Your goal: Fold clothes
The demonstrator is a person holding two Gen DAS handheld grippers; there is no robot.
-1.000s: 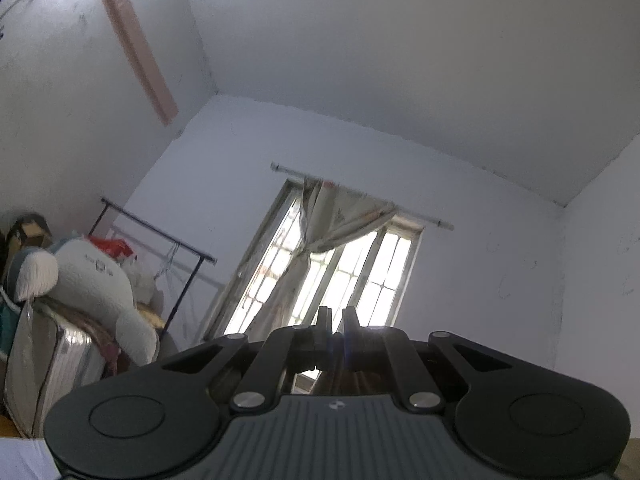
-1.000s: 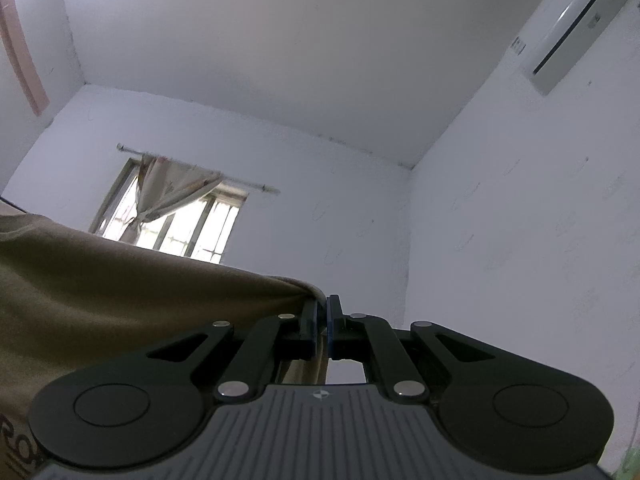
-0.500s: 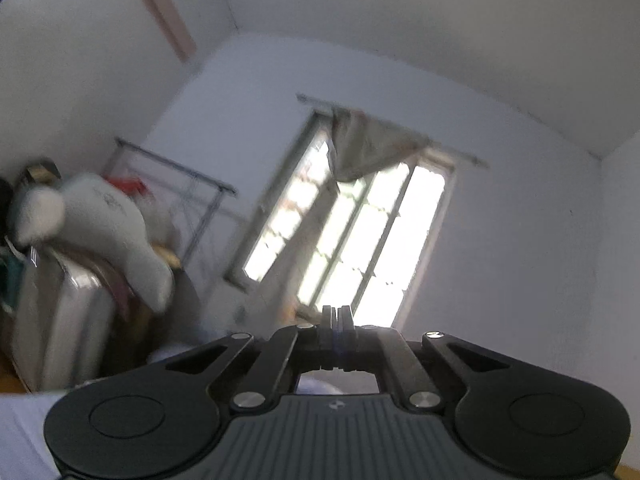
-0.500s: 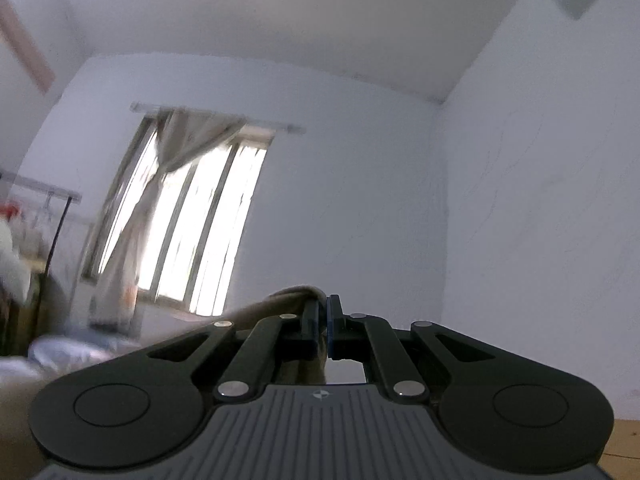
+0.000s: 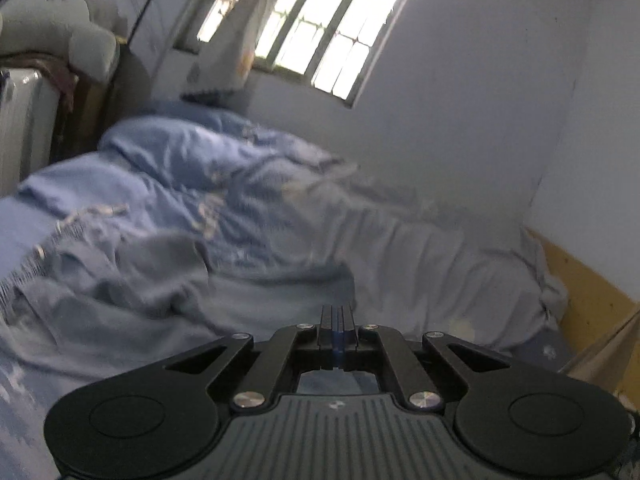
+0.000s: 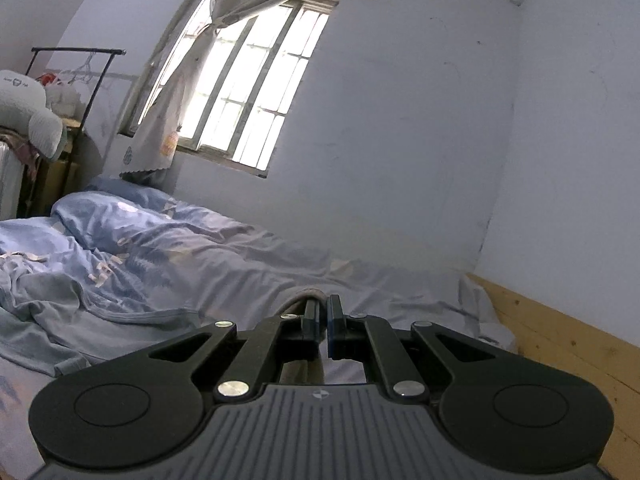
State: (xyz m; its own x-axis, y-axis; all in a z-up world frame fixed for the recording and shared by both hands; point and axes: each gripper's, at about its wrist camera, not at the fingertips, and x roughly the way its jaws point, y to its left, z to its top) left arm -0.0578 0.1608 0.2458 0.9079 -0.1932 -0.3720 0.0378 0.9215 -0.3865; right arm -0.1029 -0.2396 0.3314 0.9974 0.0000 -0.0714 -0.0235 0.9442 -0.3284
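Right wrist view: cloth pinched, bed straight ahead

Right wrist view shows my right gripper (image 6: 322,316) clamped on a fold of tan cloth (image 6: 298,296); the fabric bulges over the left finger and drops away below the jaws, so most of it is hidden from me. The bed (image 6: 400,292) lies ahead and below, its long side running along the wall under the window (image 6: 240,92). My left gripper (image 5: 337,322) is fully closed, and I see nothing between its pads. Only the right hand visibly has the garment, and I judge that laying it flat means bringing it forward onto the bare sheet, clear of the rumpled duvet (image 6: 132,248) at left
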